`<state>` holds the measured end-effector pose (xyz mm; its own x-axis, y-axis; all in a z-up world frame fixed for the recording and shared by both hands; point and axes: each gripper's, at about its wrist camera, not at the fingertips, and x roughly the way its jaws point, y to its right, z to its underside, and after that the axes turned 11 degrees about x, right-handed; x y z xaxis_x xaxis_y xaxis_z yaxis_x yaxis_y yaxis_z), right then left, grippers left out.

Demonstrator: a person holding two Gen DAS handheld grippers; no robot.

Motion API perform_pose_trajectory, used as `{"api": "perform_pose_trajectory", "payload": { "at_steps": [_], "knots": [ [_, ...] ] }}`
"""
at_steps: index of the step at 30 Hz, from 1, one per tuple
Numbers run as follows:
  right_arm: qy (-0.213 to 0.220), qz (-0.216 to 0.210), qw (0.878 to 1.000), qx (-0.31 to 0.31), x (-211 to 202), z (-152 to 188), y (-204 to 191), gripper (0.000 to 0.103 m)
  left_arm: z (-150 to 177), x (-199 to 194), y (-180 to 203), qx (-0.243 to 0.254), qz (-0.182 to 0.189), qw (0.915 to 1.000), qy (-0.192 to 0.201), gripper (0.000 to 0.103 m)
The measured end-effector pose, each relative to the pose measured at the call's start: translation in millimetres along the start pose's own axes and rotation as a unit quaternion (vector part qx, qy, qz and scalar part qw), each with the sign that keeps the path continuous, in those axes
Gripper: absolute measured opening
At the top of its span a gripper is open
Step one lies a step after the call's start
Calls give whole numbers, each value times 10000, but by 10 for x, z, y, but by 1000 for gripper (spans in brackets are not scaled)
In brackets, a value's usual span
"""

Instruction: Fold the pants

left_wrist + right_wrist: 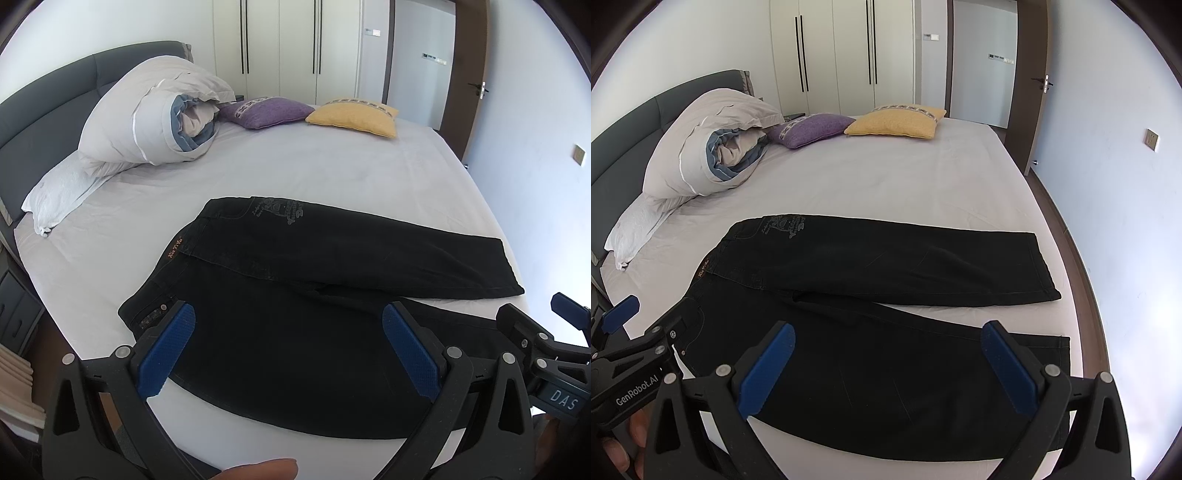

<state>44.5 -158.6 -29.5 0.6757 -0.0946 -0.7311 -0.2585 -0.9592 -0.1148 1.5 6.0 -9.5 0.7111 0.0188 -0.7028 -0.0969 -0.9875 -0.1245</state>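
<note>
A pair of black pants (pixel 295 295) is seen spread flat on the near part of a bed (pixel 314 173), waistband to the left and legs running out to the right. The two legs are parted in a narrow V, the far leg lying slightly over the near one at the crotch. A small orange label is shown at the waistband, and pale printed lettering is visible on the far hip. The fabric appears smooth, with few creases.

The left tool (pixel 288 345) is held wide apart above the near leg, close to the waist, with nothing between its blue pads. The right tool (pixel 888 363) is likewise held wide and empty, over the near leg further toward the hem (pixel 1065 347).

The bed is covered by a plain white sheet. At its left, a rolled duvet (pixel 147 118) is piled on a white pillow (pixel 59 195) against a dark grey headboard (pixel 40 107). Further right, a purple cushion (pixel 267 110) and a yellow cushion (pixel 354 116) are laid side by side. Behind them, white wardrobe doors (pixel 280 44) with dark handles are seen, then a brown door (pixel 469 74) at the right.
</note>
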Motion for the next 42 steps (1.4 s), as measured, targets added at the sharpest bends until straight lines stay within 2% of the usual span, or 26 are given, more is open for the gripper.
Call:
{"api": "perform_pose_trajectory", "payload": {
  "at_steps": [42],
  "knots": [
    [-26,-3,10000,-5,6,32,27,103,104,77,-12,8,-4,10000,-39,103]
  ]
}}
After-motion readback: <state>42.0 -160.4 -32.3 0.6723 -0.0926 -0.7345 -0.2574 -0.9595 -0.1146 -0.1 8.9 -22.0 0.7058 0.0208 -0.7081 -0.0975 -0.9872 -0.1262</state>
